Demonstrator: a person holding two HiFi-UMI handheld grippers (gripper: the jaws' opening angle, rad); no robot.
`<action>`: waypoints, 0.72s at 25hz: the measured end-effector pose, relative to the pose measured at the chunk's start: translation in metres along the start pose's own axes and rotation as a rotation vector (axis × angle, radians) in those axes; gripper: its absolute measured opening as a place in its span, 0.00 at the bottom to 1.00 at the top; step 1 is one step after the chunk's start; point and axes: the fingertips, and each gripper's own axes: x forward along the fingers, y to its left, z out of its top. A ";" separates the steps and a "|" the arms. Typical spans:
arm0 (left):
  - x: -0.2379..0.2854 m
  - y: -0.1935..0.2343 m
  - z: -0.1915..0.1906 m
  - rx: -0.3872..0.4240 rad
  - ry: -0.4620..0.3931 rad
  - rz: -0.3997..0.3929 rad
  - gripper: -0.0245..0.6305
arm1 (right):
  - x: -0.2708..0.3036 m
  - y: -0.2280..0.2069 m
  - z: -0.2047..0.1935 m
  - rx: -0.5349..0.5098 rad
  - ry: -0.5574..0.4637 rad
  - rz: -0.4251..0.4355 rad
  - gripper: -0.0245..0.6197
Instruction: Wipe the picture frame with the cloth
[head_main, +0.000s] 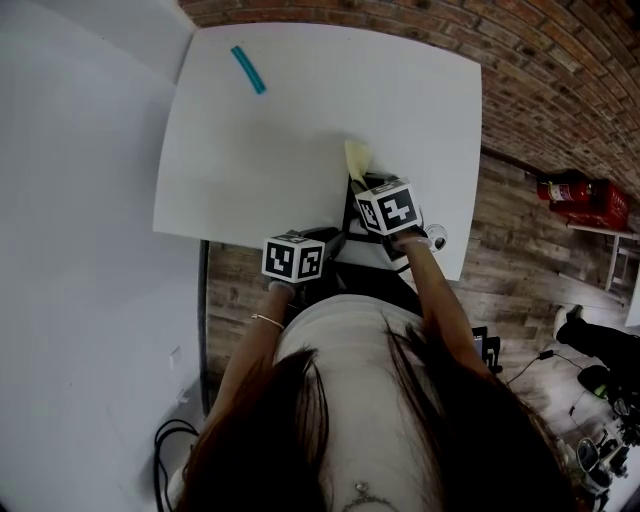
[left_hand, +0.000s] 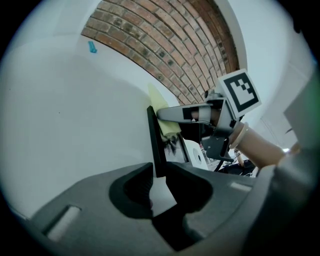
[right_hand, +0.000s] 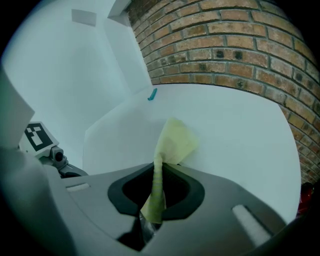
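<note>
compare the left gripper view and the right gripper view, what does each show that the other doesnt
Only the left gripper view: the thin black picture frame on edge in the left gripper's jaws, plus the person's braceleted wrist. Only the right gripper view: the pale yellow cloth pinched inside the right gripper's jaws, and the left gripper's marker cube. Both: that cloth, the white table, the small teal stick, the red brick wall.
</note>
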 end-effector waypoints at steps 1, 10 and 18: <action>0.000 0.000 0.000 -0.003 0.001 -0.002 0.16 | 0.000 0.000 0.001 0.004 -0.003 0.002 0.10; -0.002 -0.001 -0.001 -0.019 0.009 -0.016 0.15 | 0.003 0.003 0.004 0.036 -0.009 0.028 0.10; -0.001 0.001 0.001 -0.028 0.013 -0.025 0.15 | 0.007 0.004 0.012 0.048 -0.035 0.038 0.10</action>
